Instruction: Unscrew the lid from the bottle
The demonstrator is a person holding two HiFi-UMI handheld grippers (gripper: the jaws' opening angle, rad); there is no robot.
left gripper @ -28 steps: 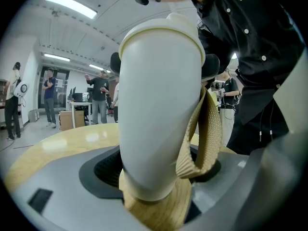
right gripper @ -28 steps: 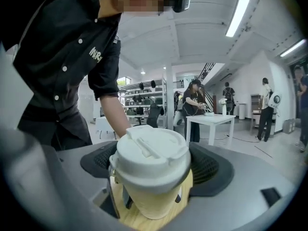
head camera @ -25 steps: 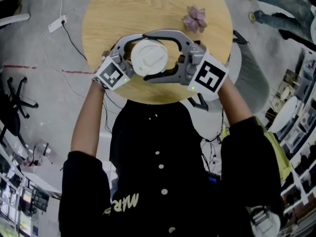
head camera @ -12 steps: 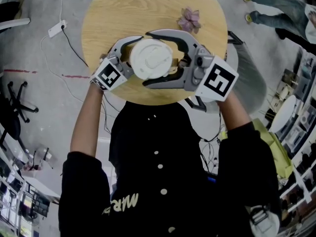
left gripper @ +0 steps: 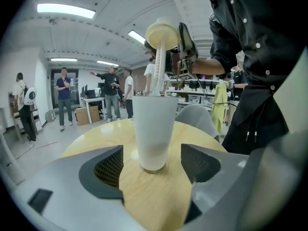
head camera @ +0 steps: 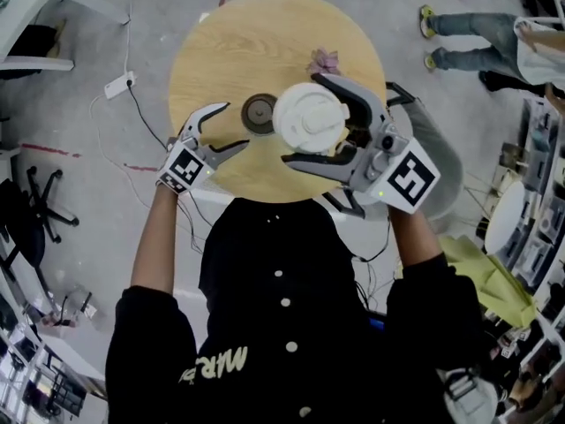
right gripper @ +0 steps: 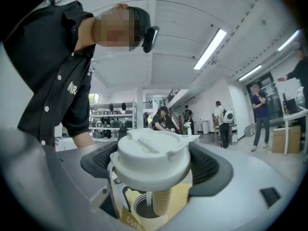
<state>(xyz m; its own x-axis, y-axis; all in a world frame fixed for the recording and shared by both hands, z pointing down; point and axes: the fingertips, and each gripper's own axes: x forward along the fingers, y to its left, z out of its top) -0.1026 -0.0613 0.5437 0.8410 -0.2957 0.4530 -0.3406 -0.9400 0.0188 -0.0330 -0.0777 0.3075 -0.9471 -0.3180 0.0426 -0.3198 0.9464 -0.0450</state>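
Note:
A white bottle [head camera: 259,113] stands upright and uncapped on the round wooden table [head camera: 221,42]. Its white lid [head camera: 308,117] is lifted off, up and to the right of the mouth, with my right gripper [head camera: 305,117] shut on it. In the right gripper view the lid [right gripper: 151,158] sits between the jaws, a cream tube [right gripper: 161,201] hanging under it above the bottle's mouth [right gripper: 144,208]. My left gripper [head camera: 231,126] is open just left of the bottle, not touching it. In the left gripper view the bottle [left gripper: 154,131] stands beyond the open left gripper [left gripper: 153,165], the lid [left gripper: 162,35] above it.
A pink paper flower [head camera: 324,61] lies on the table's far right. A grey chair [head camera: 437,162] stands by the table's right edge. A power strip [head camera: 116,85] and cables lie on the floor at left. People [head camera: 468,25] stand at the upper right.
My left gripper let go of the bottle and drew back to the left. My right gripper lifted the lid off the bottle, up and to the right.

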